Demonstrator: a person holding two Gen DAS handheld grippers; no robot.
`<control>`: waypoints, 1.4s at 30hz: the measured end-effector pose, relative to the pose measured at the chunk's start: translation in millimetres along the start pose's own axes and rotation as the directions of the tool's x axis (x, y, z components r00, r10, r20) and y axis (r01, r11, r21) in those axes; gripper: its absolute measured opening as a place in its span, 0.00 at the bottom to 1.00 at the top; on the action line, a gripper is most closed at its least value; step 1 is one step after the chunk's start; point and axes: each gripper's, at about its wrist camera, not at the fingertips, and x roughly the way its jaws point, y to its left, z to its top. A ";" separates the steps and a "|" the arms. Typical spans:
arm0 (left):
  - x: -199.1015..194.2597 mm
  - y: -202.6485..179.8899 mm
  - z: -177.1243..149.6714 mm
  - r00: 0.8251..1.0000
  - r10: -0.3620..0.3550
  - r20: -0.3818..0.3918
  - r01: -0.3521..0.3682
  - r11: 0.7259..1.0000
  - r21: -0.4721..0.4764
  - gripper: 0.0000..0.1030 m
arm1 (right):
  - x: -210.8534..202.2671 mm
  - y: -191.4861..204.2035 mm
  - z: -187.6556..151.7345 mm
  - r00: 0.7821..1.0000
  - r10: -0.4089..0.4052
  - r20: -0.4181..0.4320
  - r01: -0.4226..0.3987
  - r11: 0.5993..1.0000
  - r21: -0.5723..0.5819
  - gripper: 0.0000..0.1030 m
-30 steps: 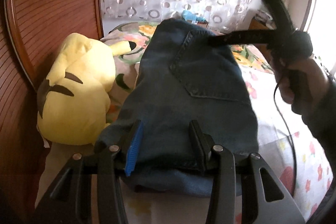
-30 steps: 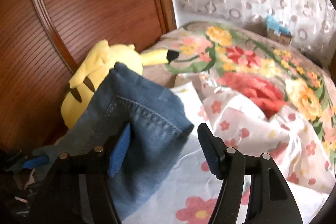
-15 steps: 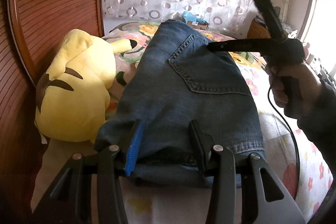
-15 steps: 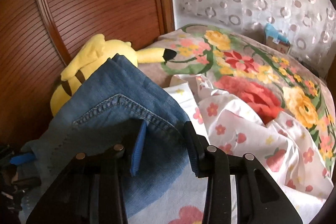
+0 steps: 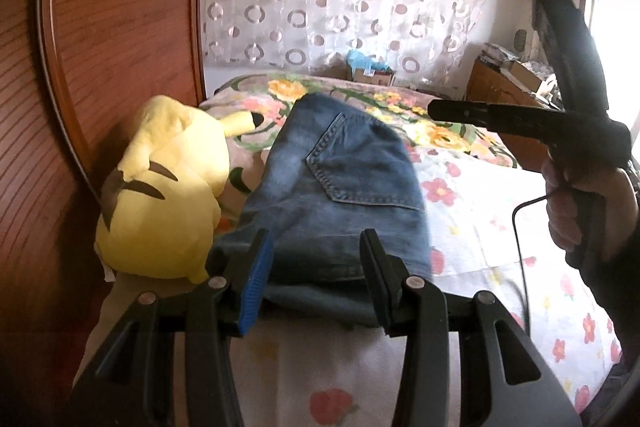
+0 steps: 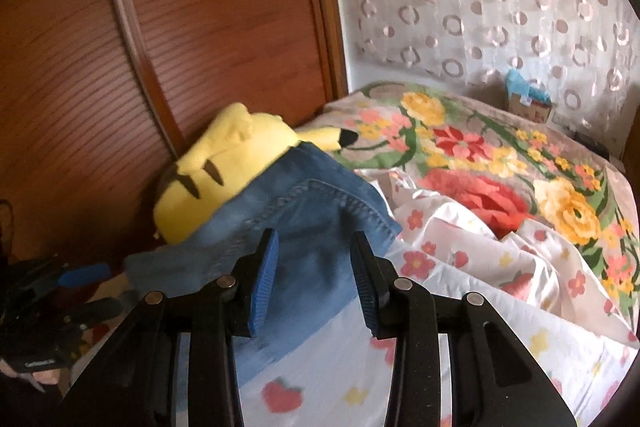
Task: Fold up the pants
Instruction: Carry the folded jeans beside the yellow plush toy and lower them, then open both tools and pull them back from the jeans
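The blue jeans lie folded in a stack on the bed, back pocket up. My left gripper hovers over their near hem. Its jaws stand apart and the denim runs flat beneath both fingers, unpinched. My right gripper is over the jeans near their right corner, jaws apart and nothing squeezed between the blue pads. In the left wrist view, a hand holds the right gripper's finger in the air, just right of the stack.
A yellow plush toy leans on the wooden headboard, touching the jeans' left side. A white flowered sheet and a bright floral blanket lie rumpled to the right. A small box and a nightstand stand by the curtain.
The right jaws have narrowed. Both grippers have drawn back and up, so the jeans look smaller. The right gripper's finger, earlier over the pocket, is now clear of the stack.
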 end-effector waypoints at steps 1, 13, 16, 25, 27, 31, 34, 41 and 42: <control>-4.9 -3.5 0.3 1.000 0.001 0.005 -0.001 1.000 0.005 0.42 | -5.6 3.3 -0.5 1.000 0.002 0.008 -0.002 1.000 -0.002 0.36; -61.5 -36.3 -9.6 0.998 -0.012 0.070 0.007 0.998 0.061 0.42 | -89.2 37.8 -33.7 0.995 -0.036 0.090 0.036 0.999 -0.008 0.59; -72.2 -44.6 -14.0 0.997 -0.009 0.079 0.003 0.997 0.078 0.42 | -104.8 40.0 -45.4 0.993 -0.050 0.104 0.050 0.999 0.003 0.63; -100.5 -68.6 -32.0 0.993 -0.073 0.090 0.062 0.991 0.116 0.46 | -148.3 48.8 -81.1 0.988 -0.082 0.134 0.079 0.997 0.028 0.69; -107.3 -76.1 -36.4 0.991 -0.091 0.094 0.079 0.989 0.126 0.49 | -157.9 50.8 -89.5 0.986 -0.089 0.142 0.085 0.996 0.034 0.70; -118.6 -88.4 -43.8 0.988 -0.116 0.105 0.101 0.985 0.140 0.51 | -179.0 51.8 -108.4 0.983 -0.104 0.154 0.098 0.994 0.047 0.72; -128.3 -95.1 -48.5 0.982 -0.147 0.114 0.130 0.981 0.142 0.51 | -191.0 51.9 -118.8 0.981 -0.117 0.156 0.110 0.992 0.058 0.72; -145.2 -109.0 -55.0 0.977 -0.171 0.130 0.150 0.976 0.156 0.53 | -226.6 52.1 -141.1 0.973 -0.148 0.178 0.137 0.988 0.073 0.73; -146.7 -111.0 -55.9 0.976 -0.170 0.132 0.149 0.976 0.157 0.53 | -229.5 52.2 -142.9 0.972 -0.151 0.181 0.139 0.987 0.075 0.73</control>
